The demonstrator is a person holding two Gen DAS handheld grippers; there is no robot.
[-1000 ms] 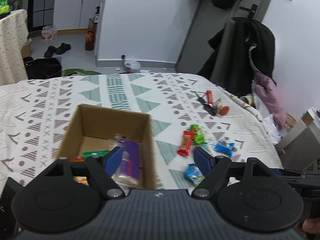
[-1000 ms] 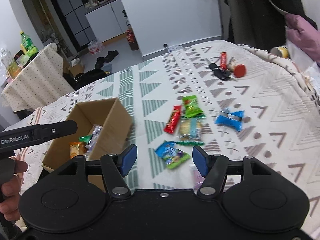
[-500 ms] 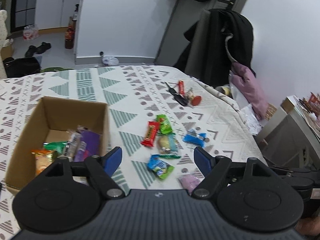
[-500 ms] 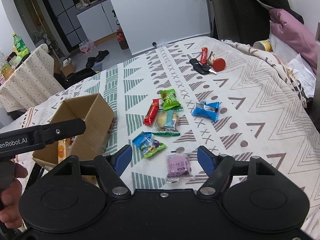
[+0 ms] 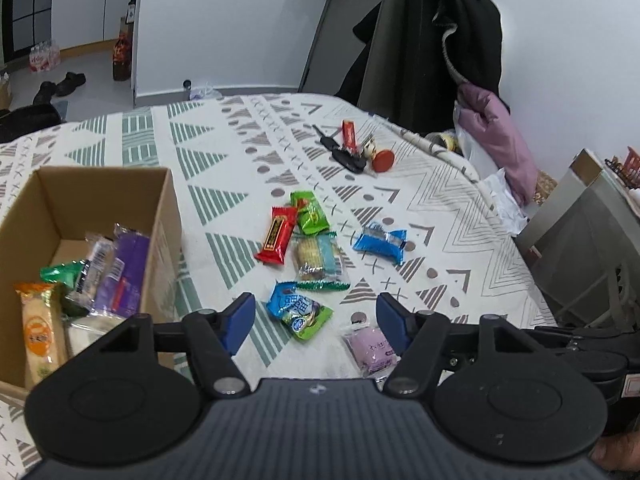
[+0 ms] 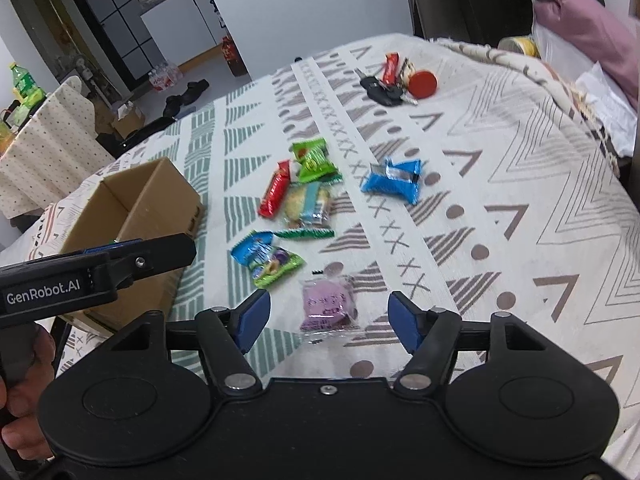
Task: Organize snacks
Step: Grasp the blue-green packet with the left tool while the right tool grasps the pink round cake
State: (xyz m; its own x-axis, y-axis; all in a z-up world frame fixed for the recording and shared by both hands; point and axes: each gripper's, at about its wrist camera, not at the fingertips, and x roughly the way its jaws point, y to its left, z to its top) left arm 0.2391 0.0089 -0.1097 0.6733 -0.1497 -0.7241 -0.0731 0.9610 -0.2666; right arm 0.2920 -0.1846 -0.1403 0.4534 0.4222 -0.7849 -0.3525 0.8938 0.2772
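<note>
A: How do the hand-held grippers stand?

B: The left gripper [image 5: 312,318] is spread wide with nothing between its blue-padded fingers [image 5: 236,322], hanging over the patterned white-and-green cloth [image 5: 224,168] just beside the box. The right gripper [image 6: 328,320] is likewise released and empty, above the near edge of the cloth.

A: And from left to right?

B: At far left, the open brown cardboard box [image 5: 164,200] holds several wrapped snacks, among them an orange-wrapped bar [image 5: 38,332] against the near wall and a purple flat pack [image 5: 128,272] leaning on the right wall. To its right a loose cluster lies on the cloth: a red rectangular bar [image 5: 277,235], a bright green packet [image 5: 310,213] touching its far end, a clear-wrapped biscuit with a pale blue band [image 5: 318,256] just nearer, and a blue-and-green packet [image 5: 298,312] nearest the left gripper.

A: Anything under the right gripper?

B: A small pale purple sachet in clear film [image 6: 329,302] lies between its fingers, not gripped. Further right sits a blue crinkled wrapper [image 6: 394,180], apart from the cluster.

A: At the far side?

B: A bunch of black keys [image 6: 380,90] with a red round disc [image 6: 423,83] beside it.
</note>
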